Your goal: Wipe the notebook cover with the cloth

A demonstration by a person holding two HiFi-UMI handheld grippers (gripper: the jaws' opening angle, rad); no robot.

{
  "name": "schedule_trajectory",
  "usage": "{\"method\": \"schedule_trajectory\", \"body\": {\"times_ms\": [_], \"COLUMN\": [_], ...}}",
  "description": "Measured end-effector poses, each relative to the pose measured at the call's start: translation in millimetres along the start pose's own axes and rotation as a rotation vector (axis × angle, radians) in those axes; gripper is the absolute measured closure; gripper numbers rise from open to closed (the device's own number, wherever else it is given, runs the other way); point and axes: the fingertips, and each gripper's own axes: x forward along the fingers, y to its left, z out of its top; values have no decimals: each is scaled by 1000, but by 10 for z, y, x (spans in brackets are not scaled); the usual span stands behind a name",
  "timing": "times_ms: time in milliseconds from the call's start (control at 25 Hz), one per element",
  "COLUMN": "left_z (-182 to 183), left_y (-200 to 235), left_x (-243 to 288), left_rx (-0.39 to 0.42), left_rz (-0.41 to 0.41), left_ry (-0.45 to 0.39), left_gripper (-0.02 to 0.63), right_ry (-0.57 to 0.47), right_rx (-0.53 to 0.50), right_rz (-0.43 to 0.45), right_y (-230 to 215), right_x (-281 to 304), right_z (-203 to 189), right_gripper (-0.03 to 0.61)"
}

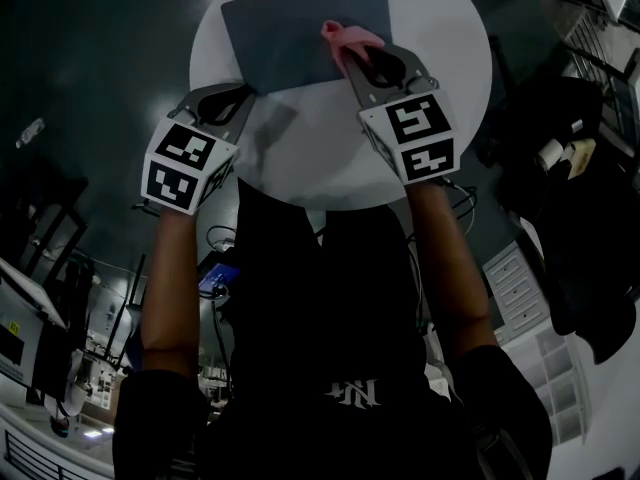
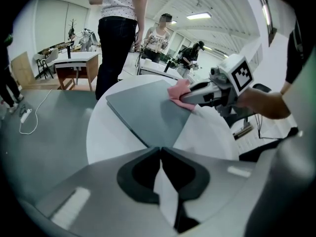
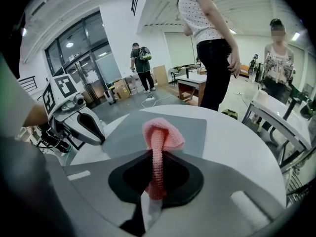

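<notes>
Steadying starts on your left: the left gripper (image 1: 238, 96) hovers with its jaws pressed together on nothing, just off the near left corner of the notebook (image 1: 290, 30). Resting it on that corner would probably stop the cover from sliding once you stroke. The notebook lies flat on the far half of the round white table (image 1: 330, 158). Its long axis runs left to right across you, with the right end a little farther away. The plain grey cover shows no spine or label, so you cannot tell which long edge binds it. Further right, the right gripper (image 1: 372, 56) is clamped on the pink cloth (image 1: 345, 36). A bunched fold pokes past its tips and appears to touch the cover at the near edge, toward the right end. Tilt so that the fold, not the hard tips, meets the surface. Press lightly and sweep along the long axis in overlapping passes, working away from you.
</notes>
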Motion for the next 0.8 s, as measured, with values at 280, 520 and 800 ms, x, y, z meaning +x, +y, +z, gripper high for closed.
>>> {"method": "schedule_trajectory", "body": {"times_ms": [280, 520, 800], "left_z": [6, -5, 31], "left_y": [-4, 10, 1], "left_x": [-8, 0, 19], "left_rx": [-2, -6, -4], "left_rz": [-1, -6, -11], "left_ry": [-7, -11, -35], "left_gripper": [604, 604, 606], "right_ry": [7, 36, -128], "right_rx": [27, 85, 119], "right_rz": [-71, -182, -66], "right_y": [-375, -836, -389], "right_x": [-188, -324, -347], "right_z": [-98, -274, 332], "right_gripper": [546, 546, 546]}}
